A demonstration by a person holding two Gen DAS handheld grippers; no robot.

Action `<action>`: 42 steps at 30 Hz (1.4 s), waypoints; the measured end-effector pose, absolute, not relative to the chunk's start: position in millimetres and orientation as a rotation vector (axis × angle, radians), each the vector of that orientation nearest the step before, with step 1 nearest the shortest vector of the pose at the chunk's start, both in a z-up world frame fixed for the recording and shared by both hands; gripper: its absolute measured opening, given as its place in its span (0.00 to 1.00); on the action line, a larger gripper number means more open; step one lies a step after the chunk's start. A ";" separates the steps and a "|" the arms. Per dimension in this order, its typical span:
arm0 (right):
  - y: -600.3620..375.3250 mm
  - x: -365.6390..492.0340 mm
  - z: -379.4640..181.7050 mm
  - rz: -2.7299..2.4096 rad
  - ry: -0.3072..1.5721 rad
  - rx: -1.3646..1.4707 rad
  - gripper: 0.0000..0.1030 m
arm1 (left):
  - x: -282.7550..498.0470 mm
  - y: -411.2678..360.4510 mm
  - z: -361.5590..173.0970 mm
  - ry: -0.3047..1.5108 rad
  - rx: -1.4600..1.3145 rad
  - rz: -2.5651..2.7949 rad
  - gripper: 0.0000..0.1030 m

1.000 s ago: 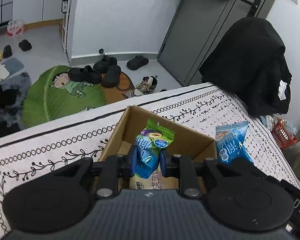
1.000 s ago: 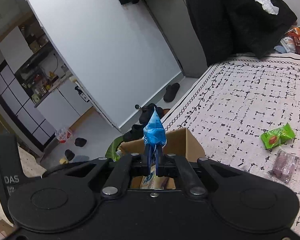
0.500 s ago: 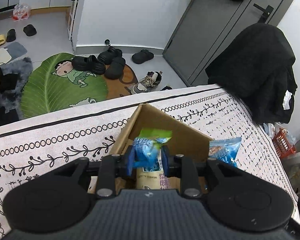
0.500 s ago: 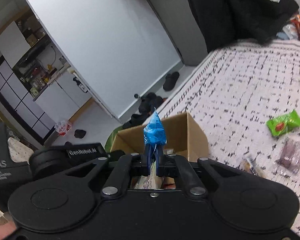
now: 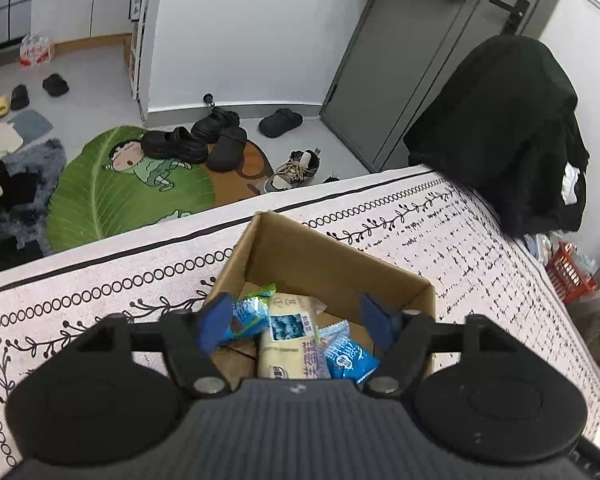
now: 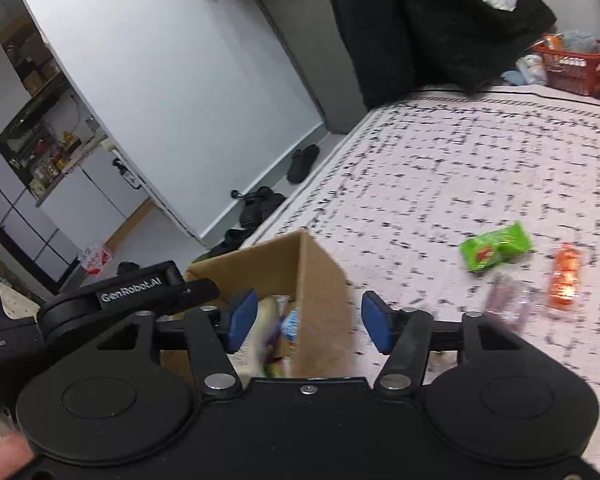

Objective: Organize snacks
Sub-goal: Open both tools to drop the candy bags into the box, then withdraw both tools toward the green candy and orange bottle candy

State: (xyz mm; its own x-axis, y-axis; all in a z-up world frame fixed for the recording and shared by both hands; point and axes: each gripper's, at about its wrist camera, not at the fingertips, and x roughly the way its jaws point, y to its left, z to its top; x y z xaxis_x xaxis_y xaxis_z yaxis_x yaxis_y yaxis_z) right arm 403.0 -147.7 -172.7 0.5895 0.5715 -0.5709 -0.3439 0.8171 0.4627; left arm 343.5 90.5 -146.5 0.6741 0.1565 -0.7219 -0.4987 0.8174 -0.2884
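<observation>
left gripper (image 5: 296, 322) fingers spread | right gripper (image 6: 308, 326) fingers spread | cardboard box (image 5: 324, 264): 3 packets visible | tablecloth (image 6: 440, 168): 3 snacks

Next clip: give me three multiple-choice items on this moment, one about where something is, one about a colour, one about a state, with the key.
1. Where does the cardboard box stand?
A. on the patterned cloth
B. on the green mat
C. in the red basket

2. What colour is the snack packet lying nearest the box on the cloth, as seen from the right wrist?
A. white
B. green
C. black

3. How are the left gripper and the right gripper?
A. both shut on packets
B. only the left open
C. both open and holding nothing

Key: 1 A, the box sits on the cloth with the printed border. 2 B, the packet to the right of the box is bright green. 3 C, both pairs of blue fingers stand wide apart with nothing between them, over the box.
</observation>
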 end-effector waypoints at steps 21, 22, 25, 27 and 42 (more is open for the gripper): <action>-234.9 409.5 -168.1 0.343 0.822 0.323 0.87 | 338.3 13.3 -123.5 0.750 -0.391 0.219 1.00; -238.6 410.9 -168.5 0.333 0.819 0.326 0.87 | 339.2 9.4 -122.4 0.749 -0.391 0.208 1.00; -251.5 415.5 -171.0 0.293 0.816 0.340 0.87 | 339.1 -5.5 -116.4 0.734 -0.354 0.181 1.00; -258.7 419.3 -173.3 0.273 0.824 0.356 0.87 | 339.6 -14.5 -114.8 0.732 -0.342 0.179 1.00; -287.1 442.5 -207.1 0.199 0.885 0.408 0.73 | 361.1 -59.5 -131.8 0.785 -0.372 0.207 0.95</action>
State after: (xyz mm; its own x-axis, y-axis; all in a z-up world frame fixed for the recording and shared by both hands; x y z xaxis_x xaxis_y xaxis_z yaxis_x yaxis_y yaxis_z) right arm 442.5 -287.1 -207.1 0.6217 0.3340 -0.7085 -0.0015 0.9050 0.4254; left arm 361.1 -59.5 -131.8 0.6921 0.0442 -0.7205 -0.3175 0.9150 -0.2488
